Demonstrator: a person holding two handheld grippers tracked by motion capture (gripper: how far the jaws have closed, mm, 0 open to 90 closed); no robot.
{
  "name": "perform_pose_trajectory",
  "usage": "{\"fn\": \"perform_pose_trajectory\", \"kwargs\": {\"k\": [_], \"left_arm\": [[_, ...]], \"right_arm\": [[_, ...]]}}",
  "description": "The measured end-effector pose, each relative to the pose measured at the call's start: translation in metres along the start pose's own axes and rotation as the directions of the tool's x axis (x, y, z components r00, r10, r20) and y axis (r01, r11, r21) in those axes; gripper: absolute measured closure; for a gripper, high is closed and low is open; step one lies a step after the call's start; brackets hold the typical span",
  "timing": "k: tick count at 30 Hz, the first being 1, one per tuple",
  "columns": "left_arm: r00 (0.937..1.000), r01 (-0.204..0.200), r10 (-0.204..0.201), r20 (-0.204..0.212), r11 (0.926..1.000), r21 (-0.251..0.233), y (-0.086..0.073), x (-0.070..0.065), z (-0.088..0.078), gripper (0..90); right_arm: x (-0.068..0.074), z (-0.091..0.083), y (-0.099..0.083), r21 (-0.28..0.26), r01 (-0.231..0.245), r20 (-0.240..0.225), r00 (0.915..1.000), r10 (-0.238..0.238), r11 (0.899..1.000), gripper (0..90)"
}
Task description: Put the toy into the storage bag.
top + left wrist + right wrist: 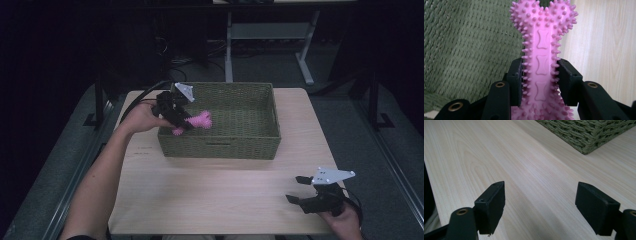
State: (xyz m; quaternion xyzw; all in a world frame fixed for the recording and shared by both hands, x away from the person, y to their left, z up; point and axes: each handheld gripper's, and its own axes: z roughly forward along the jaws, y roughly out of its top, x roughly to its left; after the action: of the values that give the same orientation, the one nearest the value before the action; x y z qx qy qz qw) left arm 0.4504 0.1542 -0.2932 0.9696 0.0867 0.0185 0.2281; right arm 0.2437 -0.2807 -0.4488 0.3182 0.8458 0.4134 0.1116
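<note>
While the left gripper (181, 121) hangs over the left edge of the green woven basket (250, 145), its jaws are clamped tight on the shaft of a spiky pink bone toy (541, 65). The right gripper (299, 189) sits low near the bench (210, 195) corner, jaws wide apart, holding nothing.

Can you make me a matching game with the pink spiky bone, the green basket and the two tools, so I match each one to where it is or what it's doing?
Things:
1. pink spiky bone
2. green basket
3. left tool
4. right tool

Places or states:
A. open, above bare wood at the table's near right corner
B. sitting on the table, at its far side
C. pinched between two black pads
D. shut, at the basket's left end

Pairs: 1-C, 2-B, 3-D, 4-A
</note>
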Motion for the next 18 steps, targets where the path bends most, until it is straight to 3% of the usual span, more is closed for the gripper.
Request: {"fn": "perform_pose_trajectory", "kwargs": {"k": [18], "left_arm": [[0.9997, 0.023, -0.023, 0.009, 0.9997, 0.003, -0.002, 0.024, 0.023, 58.9]], "right_arm": [[-0.001, -0.002, -0.001, -0.004, -0.010, -0.001, 0.9999, 0.010, 1.000, 23.5]]}}
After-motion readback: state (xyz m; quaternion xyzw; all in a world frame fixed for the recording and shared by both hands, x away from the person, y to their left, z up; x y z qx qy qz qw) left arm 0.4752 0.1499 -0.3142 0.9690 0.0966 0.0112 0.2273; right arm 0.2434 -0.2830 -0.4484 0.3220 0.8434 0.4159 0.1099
